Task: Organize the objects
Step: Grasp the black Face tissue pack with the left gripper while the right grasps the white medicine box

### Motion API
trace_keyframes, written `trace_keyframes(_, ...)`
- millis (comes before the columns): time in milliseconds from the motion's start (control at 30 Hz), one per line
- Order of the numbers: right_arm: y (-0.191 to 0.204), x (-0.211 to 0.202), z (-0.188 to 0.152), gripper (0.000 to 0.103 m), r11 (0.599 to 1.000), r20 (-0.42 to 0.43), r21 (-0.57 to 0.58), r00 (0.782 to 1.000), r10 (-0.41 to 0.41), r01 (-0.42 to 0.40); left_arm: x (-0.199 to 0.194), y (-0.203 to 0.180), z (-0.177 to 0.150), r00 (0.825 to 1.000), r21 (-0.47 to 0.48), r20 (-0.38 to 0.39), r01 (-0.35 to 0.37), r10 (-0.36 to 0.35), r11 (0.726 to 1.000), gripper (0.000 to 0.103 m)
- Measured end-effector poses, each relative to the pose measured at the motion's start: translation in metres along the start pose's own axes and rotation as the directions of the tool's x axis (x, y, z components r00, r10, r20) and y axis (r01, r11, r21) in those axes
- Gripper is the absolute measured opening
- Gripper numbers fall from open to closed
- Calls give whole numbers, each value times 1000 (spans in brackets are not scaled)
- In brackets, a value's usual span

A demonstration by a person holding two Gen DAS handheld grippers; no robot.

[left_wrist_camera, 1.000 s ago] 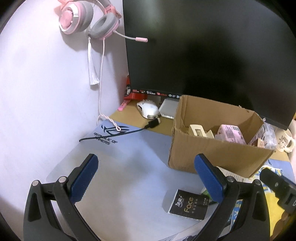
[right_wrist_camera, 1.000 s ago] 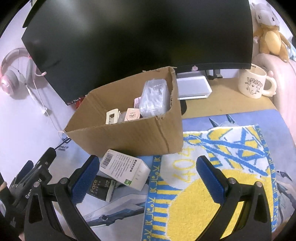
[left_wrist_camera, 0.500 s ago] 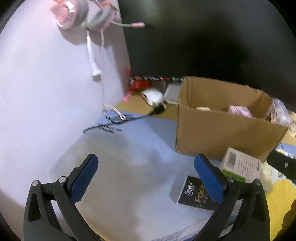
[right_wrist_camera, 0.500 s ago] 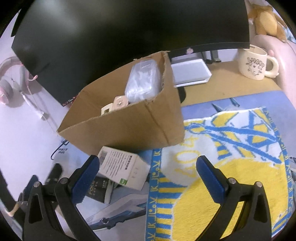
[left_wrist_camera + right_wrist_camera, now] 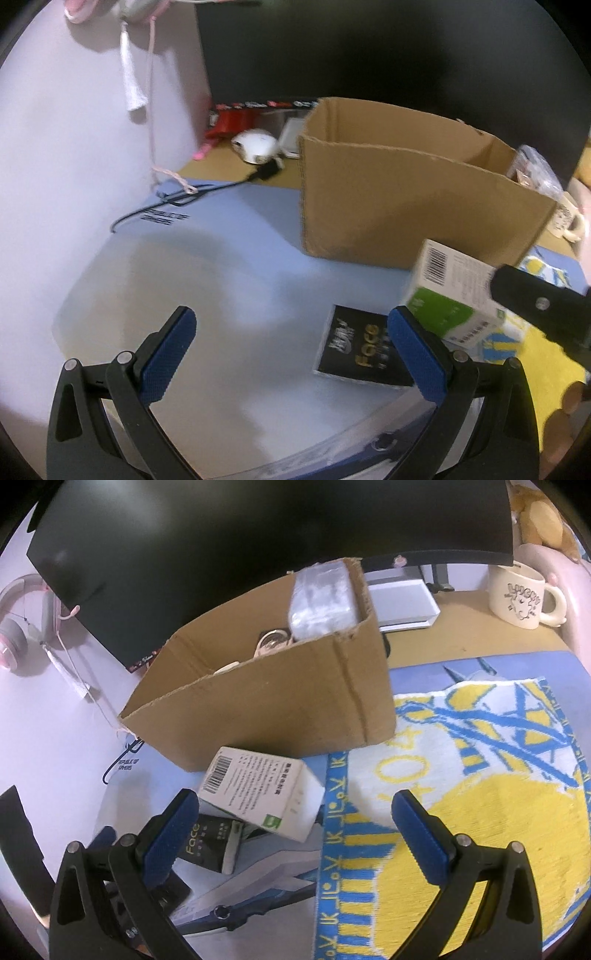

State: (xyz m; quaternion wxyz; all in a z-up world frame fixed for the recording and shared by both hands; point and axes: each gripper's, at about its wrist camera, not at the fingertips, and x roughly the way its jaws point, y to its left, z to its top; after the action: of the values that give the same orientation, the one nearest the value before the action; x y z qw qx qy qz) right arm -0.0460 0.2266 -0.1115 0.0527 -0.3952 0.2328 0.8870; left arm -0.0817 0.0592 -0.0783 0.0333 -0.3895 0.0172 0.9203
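While both grippers are held wide open with nothing between their pads, the left gripper (image 5: 291, 350) is seen above the blue mat (image 5: 221, 258) on the worktop, and the right gripper (image 5: 295, 830) above the towel's (image 5: 480, 794) edge. A white box (image 5: 258, 794) is propped at 11 o'clock of the right gripper, overlapping the black packet (image 5: 207, 845). Behind them, at 12 o'clock, a carton (image 5: 277, 701) is seen.

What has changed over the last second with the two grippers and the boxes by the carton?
Both grippers, left gripper and right gripper, dropped lower toward the white box and black Face box. Nothing grasped or released. The boxes and cardboard carton stayed put.
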Motion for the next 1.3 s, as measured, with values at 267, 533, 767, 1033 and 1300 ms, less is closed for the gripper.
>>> trace_keyframes(267, 8, 5, -4, 103, 1000, -7, -8, 1000, -8, 8, 6, -17, -4, 997, 56, -19, 75, -74, 996, 103)
trace_keyframes(533, 9, 16, -6, 103, 999, -42, -11, 998, -35, 35, 23, -23, -13, 992, 111, -84, 100, -91, 989, 103)
trace_keyframes(767, 8, 18, -5, 103, 997, -17, 61, 999, -50, 51, 24, -21, -19, 984, 112, -104, 159, -147, 981, 83)
trace_keyframes(1033, 22, 37, -4, 103, 997, -52, 50, 997, -55, 58, 21, -16, -18, 995, 140, -85, 59, -48, 988, 65)
trace_keyframes(1300, 28, 51, 0, 103, 990, -56, 78, 992, -110, 114, 26, -10, -15, 998, 160, -50, -26, 35, 987, 65)
